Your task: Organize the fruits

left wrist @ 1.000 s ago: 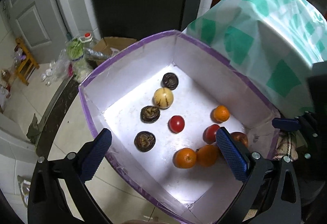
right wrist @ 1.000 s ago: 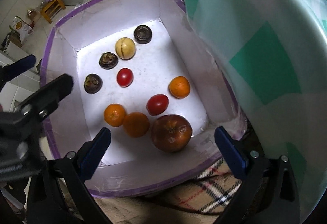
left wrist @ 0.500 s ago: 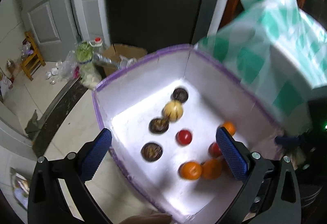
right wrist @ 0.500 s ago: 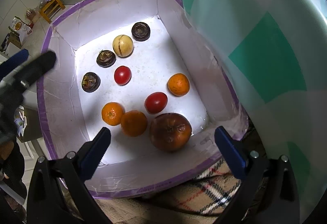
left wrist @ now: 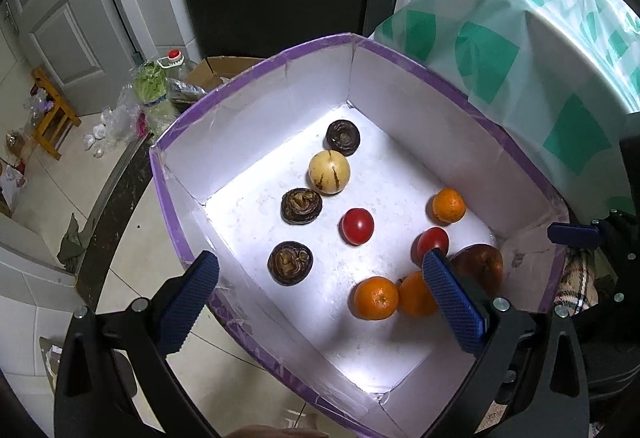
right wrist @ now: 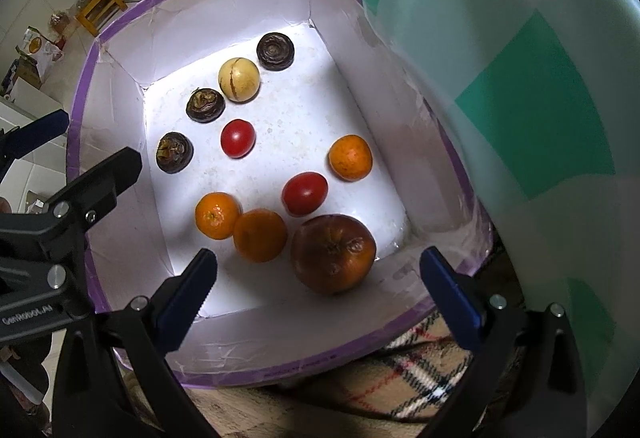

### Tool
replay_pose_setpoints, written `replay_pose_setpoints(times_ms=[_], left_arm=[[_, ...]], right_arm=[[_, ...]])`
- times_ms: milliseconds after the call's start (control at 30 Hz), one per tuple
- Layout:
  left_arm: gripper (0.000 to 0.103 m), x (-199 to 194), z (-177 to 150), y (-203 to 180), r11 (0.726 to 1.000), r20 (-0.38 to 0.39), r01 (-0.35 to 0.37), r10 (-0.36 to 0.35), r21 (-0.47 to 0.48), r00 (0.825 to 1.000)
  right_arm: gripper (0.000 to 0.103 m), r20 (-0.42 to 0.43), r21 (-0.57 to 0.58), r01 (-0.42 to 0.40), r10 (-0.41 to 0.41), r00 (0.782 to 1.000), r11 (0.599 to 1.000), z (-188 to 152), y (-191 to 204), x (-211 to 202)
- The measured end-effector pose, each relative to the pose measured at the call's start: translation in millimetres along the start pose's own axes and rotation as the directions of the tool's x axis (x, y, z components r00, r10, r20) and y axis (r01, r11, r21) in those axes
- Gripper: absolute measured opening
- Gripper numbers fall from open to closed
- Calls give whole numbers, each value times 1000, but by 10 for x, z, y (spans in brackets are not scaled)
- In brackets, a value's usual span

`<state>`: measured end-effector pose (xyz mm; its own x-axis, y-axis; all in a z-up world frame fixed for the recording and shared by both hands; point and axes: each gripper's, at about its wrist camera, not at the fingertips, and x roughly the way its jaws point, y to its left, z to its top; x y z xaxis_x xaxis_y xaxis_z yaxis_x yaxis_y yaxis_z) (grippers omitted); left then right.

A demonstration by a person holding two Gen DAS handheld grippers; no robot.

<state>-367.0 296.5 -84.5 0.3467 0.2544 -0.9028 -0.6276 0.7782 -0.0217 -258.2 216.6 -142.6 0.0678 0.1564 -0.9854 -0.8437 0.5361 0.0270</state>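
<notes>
A white box with a purple rim [left wrist: 256, 62] [right wrist: 120, 26] holds loose fruit: three oranges [left wrist: 376, 298] [right wrist: 350, 157], two red tomatoes [left wrist: 357, 226] [right wrist: 237, 138], three dark mangosteens [left wrist: 290, 263] [right wrist: 174, 152], a pale yellow melon [left wrist: 329, 172] [right wrist: 239, 79] and a large brown-red fruit [left wrist: 478, 264] [right wrist: 333, 253]. My left gripper [left wrist: 320, 302] is open and empty above the box's near left side. My right gripper [right wrist: 316, 290] is open and empty above the box's near edge, over the brown-red fruit. The left gripper also shows in the right wrist view [right wrist: 72, 198].
A green-and-white plastic-covered bulk [left wrist: 540, 38] [right wrist: 520, 78] presses against the box's right side. A plaid cloth [right wrist: 420, 390] lies under the box's near edge. On the floor to the far left are a small wooden stool [left wrist: 48, 122], bags and a cardboard box [left wrist: 216, 68].
The left gripper swung back and up half a second ago, then returned close over the box. The right gripper edged slightly nearer. No fruit moved.
</notes>
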Motion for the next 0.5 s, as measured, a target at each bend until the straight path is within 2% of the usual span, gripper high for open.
replay_pose_setpoints(times_ms=[500], left_arm=[[99, 25, -8, -32, 1000, -5, 3, -3, 11, 1000]], right_arm=[[102, 0, -4, 0, 0, 1000, 1000, -7, 4, 4]])
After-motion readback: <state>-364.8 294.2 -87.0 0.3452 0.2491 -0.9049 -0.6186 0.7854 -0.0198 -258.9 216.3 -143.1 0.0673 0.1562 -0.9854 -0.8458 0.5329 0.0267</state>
